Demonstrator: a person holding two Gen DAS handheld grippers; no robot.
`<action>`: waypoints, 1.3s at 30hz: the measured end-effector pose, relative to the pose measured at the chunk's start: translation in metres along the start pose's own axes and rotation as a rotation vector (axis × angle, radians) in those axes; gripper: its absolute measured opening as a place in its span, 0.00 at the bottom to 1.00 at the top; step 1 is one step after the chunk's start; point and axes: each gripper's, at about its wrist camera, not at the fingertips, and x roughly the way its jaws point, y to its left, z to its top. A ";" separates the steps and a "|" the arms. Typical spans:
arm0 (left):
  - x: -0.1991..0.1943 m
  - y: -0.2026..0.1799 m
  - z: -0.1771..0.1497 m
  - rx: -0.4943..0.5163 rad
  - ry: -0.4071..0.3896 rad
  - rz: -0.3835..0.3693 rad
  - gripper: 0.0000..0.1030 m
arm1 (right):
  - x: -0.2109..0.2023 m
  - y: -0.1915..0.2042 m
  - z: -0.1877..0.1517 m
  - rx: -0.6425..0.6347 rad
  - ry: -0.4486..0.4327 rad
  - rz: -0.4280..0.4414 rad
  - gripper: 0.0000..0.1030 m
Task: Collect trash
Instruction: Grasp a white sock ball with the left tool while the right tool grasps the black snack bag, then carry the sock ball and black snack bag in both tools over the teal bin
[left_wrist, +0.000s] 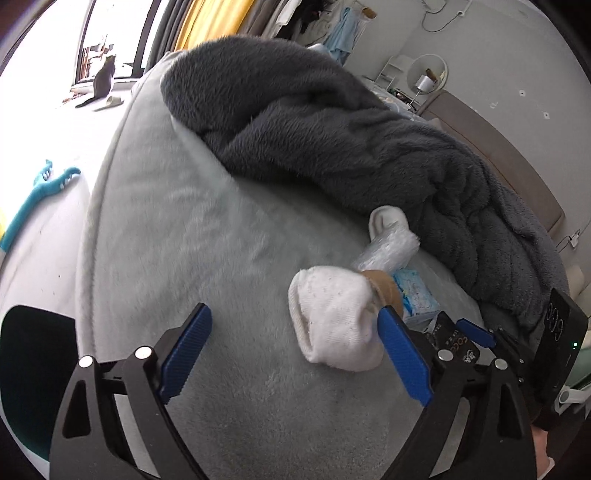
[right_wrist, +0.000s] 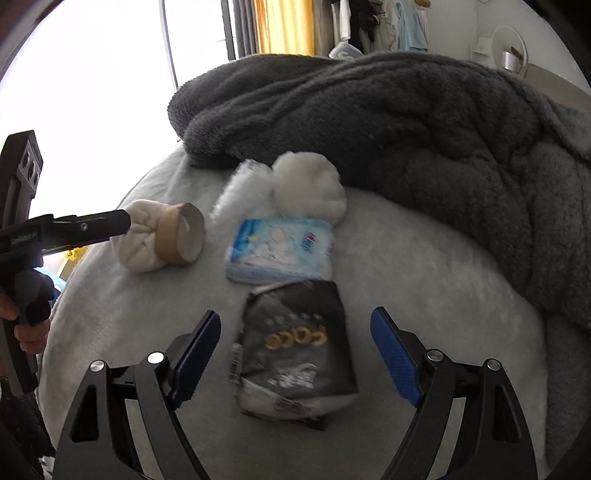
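My left gripper (left_wrist: 293, 314) is open over the pale bed cover (left_wrist: 184, 258). A rolled white sock (left_wrist: 332, 321) lies just inside its right finger, with a cardboard tube (left_wrist: 384, 286) against the sock. Behind them lie bubble wrap (left_wrist: 388, 247), a second white sock (left_wrist: 388, 218) and a blue tissue pack (left_wrist: 417, 295). My right gripper (right_wrist: 295, 317) is open, and a black snack bag (right_wrist: 295, 354) lies flat between its fingers without touching the pads. Beyond the bag are the tissue pack (right_wrist: 280, 251), the sock ball (right_wrist: 310, 192) and the tube (right_wrist: 181, 236).
A dark grey fleece blanket (left_wrist: 332, 129) is heaped along the far side of the bed. A cat (left_wrist: 105, 79) sits by the bright window, and a teal hanger (left_wrist: 40, 192) lies on the floor to the left. A round mirror (left_wrist: 428, 74) stands at the back.
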 end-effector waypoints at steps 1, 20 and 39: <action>0.002 0.000 -0.001 -0.003 0.001 -0.003 0.86 | 0.000 -0.003 -0.002 0.009 0.003 0.013 0.82; 0.012 -0.051 -0.009 0.217 -0.021 0.014 0.38 | -0.018 -0.005 -0.001 -0.024 -0.013 0.047 0.50; -0.017 -0.031 -0.001 0.272 -0.059 0.065 0.34 | -0.023 0.030 0.038 -0.052 -0.070 0.085 0.50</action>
